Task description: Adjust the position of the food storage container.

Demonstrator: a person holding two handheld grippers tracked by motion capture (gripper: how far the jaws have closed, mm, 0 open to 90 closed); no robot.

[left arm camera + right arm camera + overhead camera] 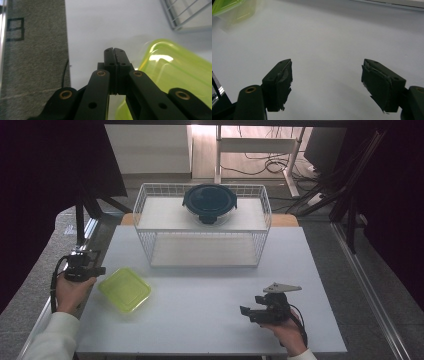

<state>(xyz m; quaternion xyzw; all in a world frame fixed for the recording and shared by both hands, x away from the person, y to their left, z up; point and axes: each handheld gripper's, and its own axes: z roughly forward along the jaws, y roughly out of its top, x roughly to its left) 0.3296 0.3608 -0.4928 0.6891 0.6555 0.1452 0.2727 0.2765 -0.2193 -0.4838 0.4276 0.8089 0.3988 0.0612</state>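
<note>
On the matte white table (210, 320), left claw (115, 53) pressed closed beside translucent green square lid (124, 289); right claw (327, 82) gapes empty.

No text, label, brand, number or sign can be read in any of the views. The only mark is a black square outline (15, 29) drawn on the grey carpet floor (37, 62) beside the table, seen in the left gripper view, and it carries no letters.
</note>
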